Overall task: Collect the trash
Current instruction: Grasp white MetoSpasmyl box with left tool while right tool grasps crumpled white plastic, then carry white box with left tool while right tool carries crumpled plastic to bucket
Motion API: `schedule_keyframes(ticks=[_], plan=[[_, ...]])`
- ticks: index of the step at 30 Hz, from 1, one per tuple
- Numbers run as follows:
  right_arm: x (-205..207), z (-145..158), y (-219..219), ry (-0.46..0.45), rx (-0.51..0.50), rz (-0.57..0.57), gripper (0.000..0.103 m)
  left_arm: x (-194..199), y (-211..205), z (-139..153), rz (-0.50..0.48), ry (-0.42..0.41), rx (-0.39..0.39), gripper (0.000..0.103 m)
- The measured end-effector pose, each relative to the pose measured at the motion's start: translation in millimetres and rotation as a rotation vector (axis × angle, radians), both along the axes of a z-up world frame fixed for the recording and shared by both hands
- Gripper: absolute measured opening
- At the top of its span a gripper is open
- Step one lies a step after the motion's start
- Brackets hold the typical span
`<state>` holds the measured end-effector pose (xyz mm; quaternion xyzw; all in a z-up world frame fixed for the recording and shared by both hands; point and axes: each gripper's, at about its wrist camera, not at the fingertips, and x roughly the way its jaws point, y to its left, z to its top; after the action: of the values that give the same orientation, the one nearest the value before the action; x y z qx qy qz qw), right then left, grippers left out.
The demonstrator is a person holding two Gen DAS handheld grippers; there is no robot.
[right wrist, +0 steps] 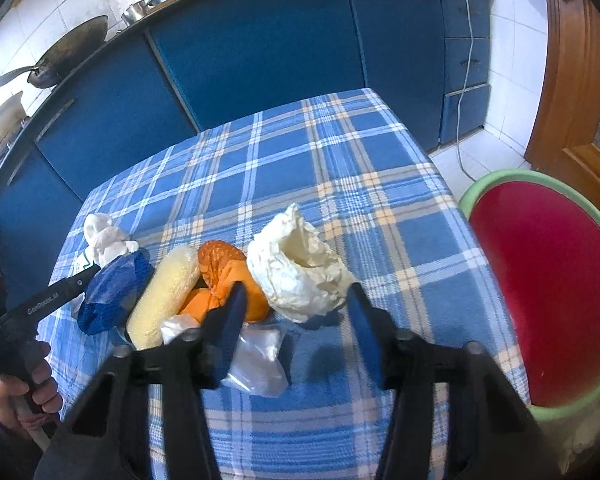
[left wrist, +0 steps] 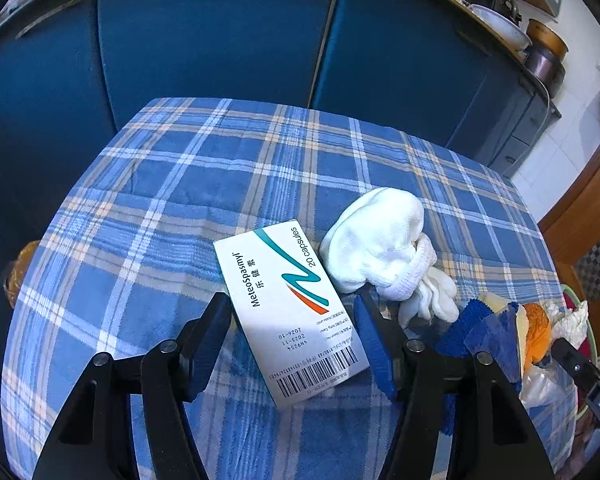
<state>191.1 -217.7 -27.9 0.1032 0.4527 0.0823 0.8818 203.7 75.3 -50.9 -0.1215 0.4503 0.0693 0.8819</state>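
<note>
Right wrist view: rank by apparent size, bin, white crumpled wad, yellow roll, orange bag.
1. bin, though nearest the lens.
2. white crumpled wad.
3. yellow roll, close to the wad.
4. orange bag, partly hidden by the gripper, so unsure.

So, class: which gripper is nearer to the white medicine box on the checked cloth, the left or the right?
Left. The left gripper has its jaws either side of the medicine box, apparently not yet pressing it. The right gripper is further along the table, over the crumpled white wrapper.
</note>
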Motion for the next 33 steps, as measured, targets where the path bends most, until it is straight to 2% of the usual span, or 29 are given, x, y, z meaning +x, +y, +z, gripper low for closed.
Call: schedule_keyframes(ticks=[1,3,9,20,33], plan=[[0,-1,-1,0.002,0.000,-0.004,0.040,-1,1,0,-0.003,-0.002,0.000,0.064],[1,-2,-3,0.000,0.006,-0.006,0.036,-3,1,0,-0.012,-0.008,0.003,0.063],[-3,1,-2,-0.033,-0.008,-0.001,0.029,-9,6,1,-0.008,-0.017,-0.023,0.059],[-24,20,-8,-0.084,0.026,-0.007,0.028,-44,5,31,-0.043,-0.109,-0.058,0.059],[-66,46,-31,-0.150,0.057,-0.057,0.028,-76,-50,76,-0.211,-0.198,-0.068,0.058]])
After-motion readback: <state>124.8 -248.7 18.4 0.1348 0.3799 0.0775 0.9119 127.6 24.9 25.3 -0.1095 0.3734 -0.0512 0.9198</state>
